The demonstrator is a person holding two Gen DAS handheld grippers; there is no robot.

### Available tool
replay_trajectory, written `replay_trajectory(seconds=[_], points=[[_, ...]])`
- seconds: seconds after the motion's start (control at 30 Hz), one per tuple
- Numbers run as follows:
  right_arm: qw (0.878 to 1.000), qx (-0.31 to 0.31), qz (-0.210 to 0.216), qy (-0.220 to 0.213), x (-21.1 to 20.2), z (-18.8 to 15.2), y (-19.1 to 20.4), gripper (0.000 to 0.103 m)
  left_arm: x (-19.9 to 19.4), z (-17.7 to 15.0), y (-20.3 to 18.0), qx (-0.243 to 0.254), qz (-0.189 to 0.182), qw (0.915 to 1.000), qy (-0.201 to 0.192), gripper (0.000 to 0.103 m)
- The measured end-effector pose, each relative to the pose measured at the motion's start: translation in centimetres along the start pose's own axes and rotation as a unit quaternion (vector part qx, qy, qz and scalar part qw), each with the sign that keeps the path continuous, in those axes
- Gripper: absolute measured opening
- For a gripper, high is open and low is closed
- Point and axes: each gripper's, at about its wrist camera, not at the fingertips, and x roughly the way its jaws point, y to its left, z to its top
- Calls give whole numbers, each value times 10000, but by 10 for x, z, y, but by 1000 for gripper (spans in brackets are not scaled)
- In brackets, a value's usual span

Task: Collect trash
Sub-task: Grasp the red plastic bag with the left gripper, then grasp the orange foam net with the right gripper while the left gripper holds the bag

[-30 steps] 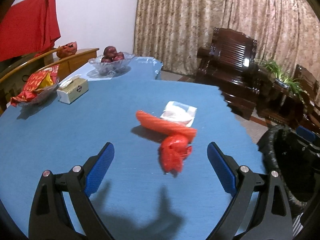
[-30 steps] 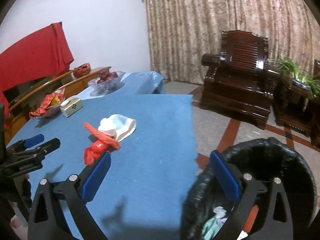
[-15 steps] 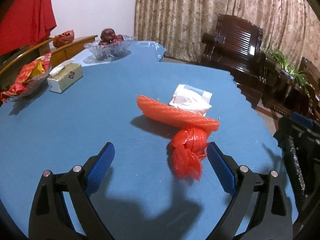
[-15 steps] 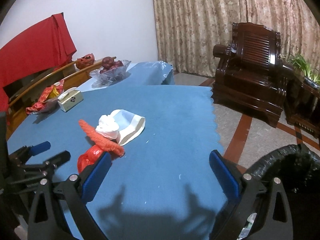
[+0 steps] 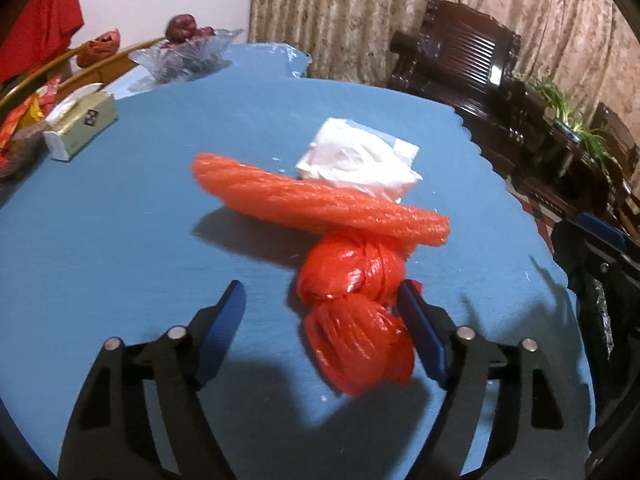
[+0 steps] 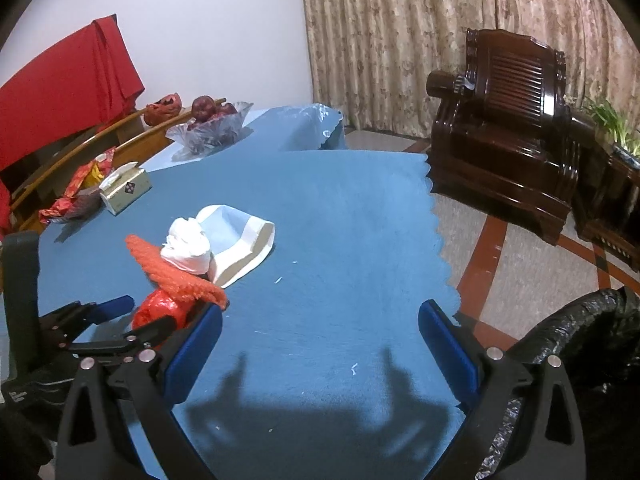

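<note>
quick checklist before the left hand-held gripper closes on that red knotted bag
1. Left hand-held gripper open: ok.
2. Red knotted bag between its fingers: ok, though off centre, close against the right finger.
3. Orange foam net clear of the grasp: not ok, its end rests on the bag's knot and may drag along.
4. White tissue wad out of the way: ok, it lies beyond the net.
5. Right hand-held gripper free: ok, open and empty.
6. Black-lined trash bin within reach: cannot tell, only its rim shows beside the table.
</note>
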Motion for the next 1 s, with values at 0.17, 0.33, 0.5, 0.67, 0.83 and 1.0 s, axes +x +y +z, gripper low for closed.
replay_trajectory(seconds=[0.17,0.33,0.5,0.67,0.83,1.0], points=[[10000,-48,25,38,3,-1,5,96,3,1,-2,0,-360,9993,111,38],[9999,-109,50,23,3,0,11,96,-13,-5,3,-42,-342,9994,-18,34],[9998,-164,127,20,3,1,20,96,-37,-14,19,-180,-137,9996,-139,34],[9993,-258,249,35,6,1,37,96,-56,-23,48,-370,266,9987,-220,33],[9984,-388,398,82,11,-1,58,96,-69,-23,75,-499,664,9961,-301,33],[9972,-527,510,157,21,-3,80,96,-77,-25,89,-551,882,9938,-386,33]])
